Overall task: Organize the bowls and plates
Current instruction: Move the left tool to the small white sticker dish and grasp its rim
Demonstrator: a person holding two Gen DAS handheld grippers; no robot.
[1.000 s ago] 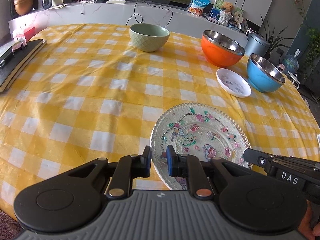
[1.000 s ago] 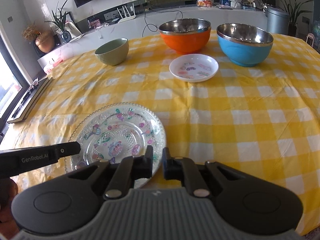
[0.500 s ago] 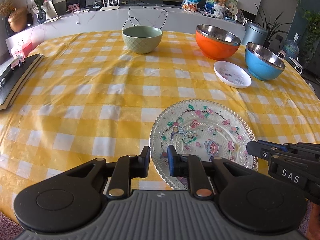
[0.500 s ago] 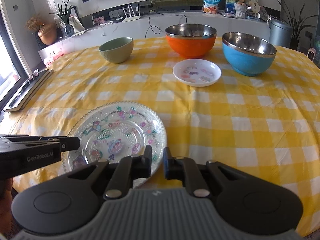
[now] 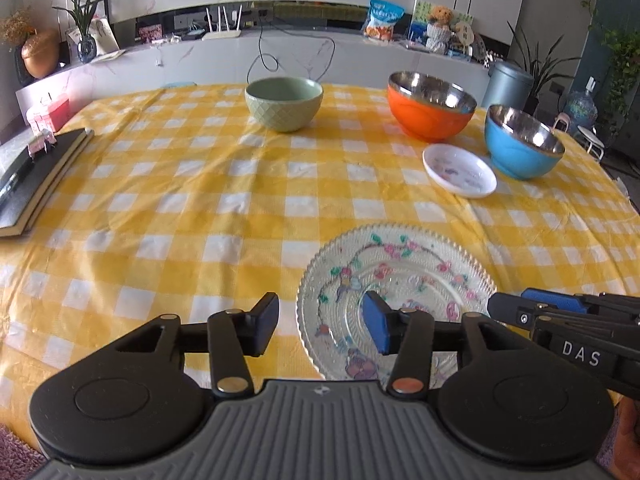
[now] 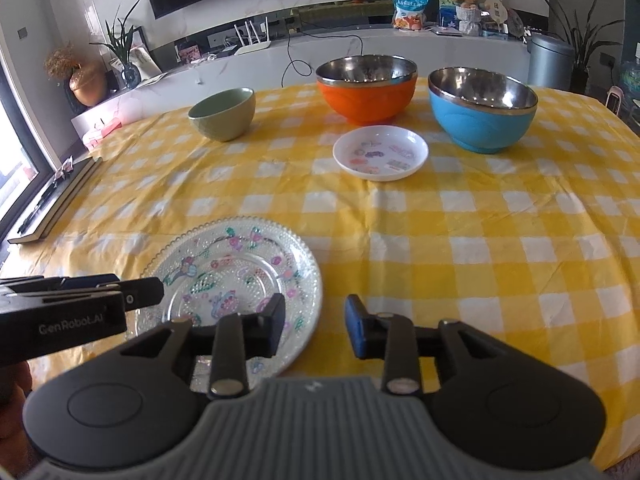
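Left gripper [image 5: 320,326] standing with jaws parted, having just been opening, straddling the near left rim of the glass plate [image 5: 400,280] without pressing on it. Right gripper [image 6: 315,326] likewise spread apart, jaws just opened, bracketing the plate's near right rim, pads clear of the glass. Nothing clamped in either.

Lying flat near the front edge of the yellow checked tablecloth [image 5: 180,200], between the two grippers. Well apart, toward the far side: small white dish [image 6: 380,154], just in front of the gap between orange bowl [image 6: 366,88] and blue bowl [image 6: 482,108]; green bowl [image 6: 222,114] off to the left of those.

Likely to handle as rigid, brittle and fairly weighty for its thinness; pressed glass, beaded surface and scalloped edge giving some purchase, yet slick under rubber pads. Probably best pinched at the rim, one pad above and one beneath, since no other part offers a hold while resting flush on the cloth. Risk of chipping or slipping if squeezed hard or tilted sharply.

Round, so no long axis to speak of; face up, printed cartoon-and-flower pattern visible, shallow well open to the ceiling. Level, not tilted.
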